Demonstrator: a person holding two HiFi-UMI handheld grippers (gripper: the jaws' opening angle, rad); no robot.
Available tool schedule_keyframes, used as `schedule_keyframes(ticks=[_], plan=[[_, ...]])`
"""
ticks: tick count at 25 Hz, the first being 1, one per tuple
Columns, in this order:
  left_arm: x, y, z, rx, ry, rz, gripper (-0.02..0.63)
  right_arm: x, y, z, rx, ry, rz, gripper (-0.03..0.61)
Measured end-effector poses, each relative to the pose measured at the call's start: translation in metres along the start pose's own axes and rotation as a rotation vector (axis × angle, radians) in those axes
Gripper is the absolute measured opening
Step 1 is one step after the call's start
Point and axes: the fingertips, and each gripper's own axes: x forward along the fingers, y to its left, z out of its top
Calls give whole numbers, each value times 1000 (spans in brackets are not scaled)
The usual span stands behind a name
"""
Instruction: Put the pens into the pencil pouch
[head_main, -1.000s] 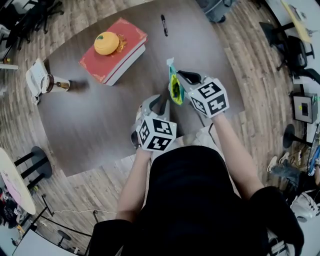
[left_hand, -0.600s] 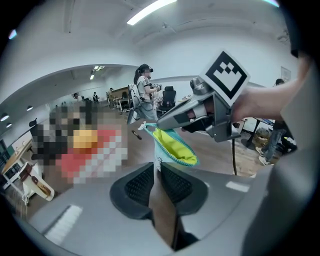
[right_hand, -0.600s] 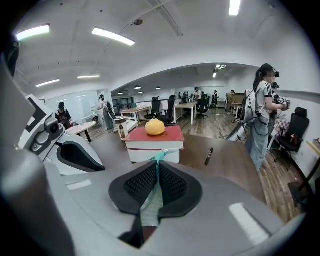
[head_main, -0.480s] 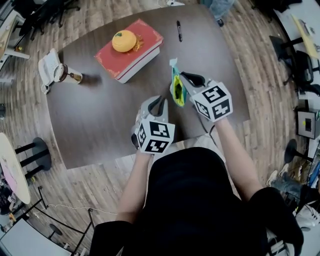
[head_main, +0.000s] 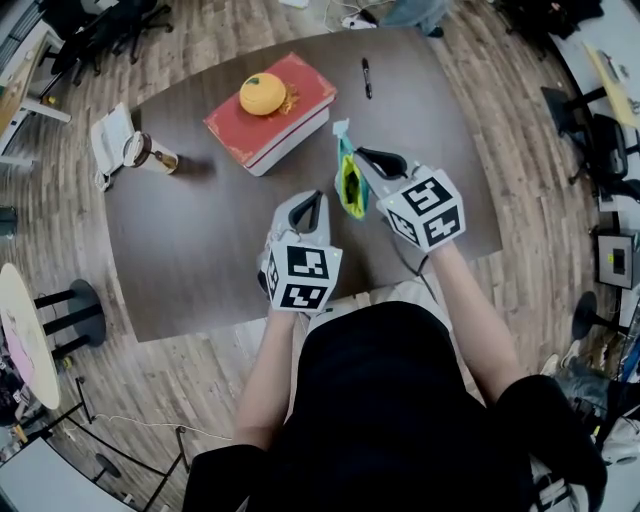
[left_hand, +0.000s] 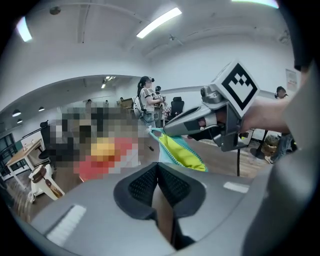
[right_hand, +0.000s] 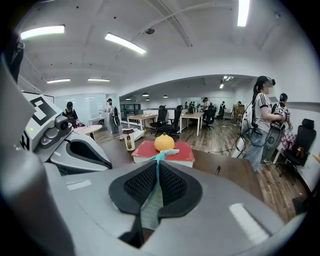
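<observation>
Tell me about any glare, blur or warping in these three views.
Head view: fisheye bows the table edges; the cup casts a soft shadow. Left gripper view: a mosaic patch hides the middle left; dark corners. Right gripper view: sharp, ceiling lights glare.

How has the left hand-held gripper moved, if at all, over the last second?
Yes. The left hand-held gripper has shifted left, closer to the red book, in the head view. Its jaws have just been closing, with nothing between them.

I count one pen (head_main: 366, 77), one pouch (head_main: 350, 185), one book (head_main: 300, 100), one orange (head_main: 262, 93) and one cup (head_main: 155, 155), all on my single worktop (head_main: 200, 240).
</observation>
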Motion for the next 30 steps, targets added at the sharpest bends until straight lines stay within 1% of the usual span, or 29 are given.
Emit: schedule_keyframes(ticks=[4,9,14,18,25,30], plan=[[-6,7,10,-11,-34,0,-2,-5,4,13,-17,-27,-11,23],[-17,17,34,-25,-101,9,-2,-16,6,30,-32,-64,-34,23],[-26,27,56,-53,-185,19,-2,-29,8,46,-51,-106,-48,23],[-32,35,73,-91,-248,28,-2,-36,8,51,-61,-116,-53,23],[-33,41,87,-141,-291,20,-2,-45,8,59,-75,-137,-60,23],[-33,45,89,-157,-295,25,-2,-50,8,67,-80,-160,-67,21]])
